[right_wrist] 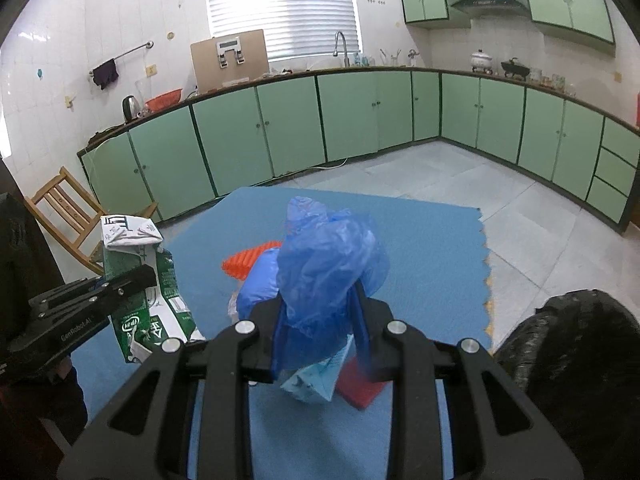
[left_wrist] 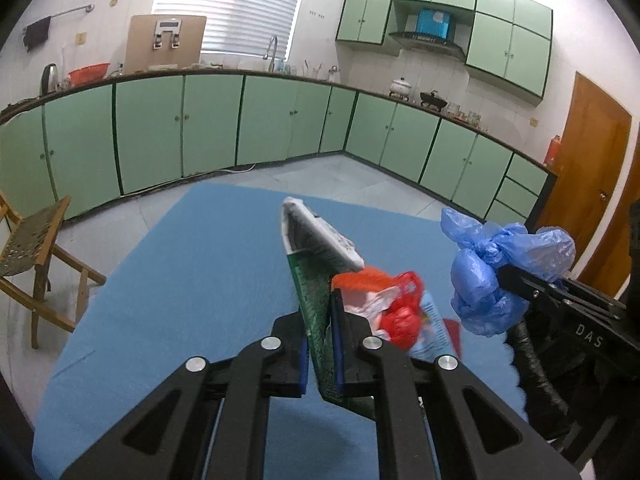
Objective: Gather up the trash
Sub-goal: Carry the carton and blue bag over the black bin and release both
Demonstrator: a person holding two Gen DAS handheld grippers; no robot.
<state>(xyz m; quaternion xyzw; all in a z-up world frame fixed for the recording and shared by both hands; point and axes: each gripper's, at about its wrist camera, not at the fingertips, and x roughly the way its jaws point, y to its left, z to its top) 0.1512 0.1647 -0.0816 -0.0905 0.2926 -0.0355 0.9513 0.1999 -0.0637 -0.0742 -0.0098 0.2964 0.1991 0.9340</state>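
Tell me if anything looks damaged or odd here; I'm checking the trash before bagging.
The green-and-white carton clamped in the left tool is crushed flat, its top folded over. The right tool grips a crumpled blue plastic bag. More wrappers lie loose on the blue mat.

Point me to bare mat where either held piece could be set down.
Free: the blue mat left of the left tool, toward the wooden chair; and its far right part by the zigzag edge. Crowded: mid-mat under the right tool, where red and pale-blue scraps lie near the green carton.
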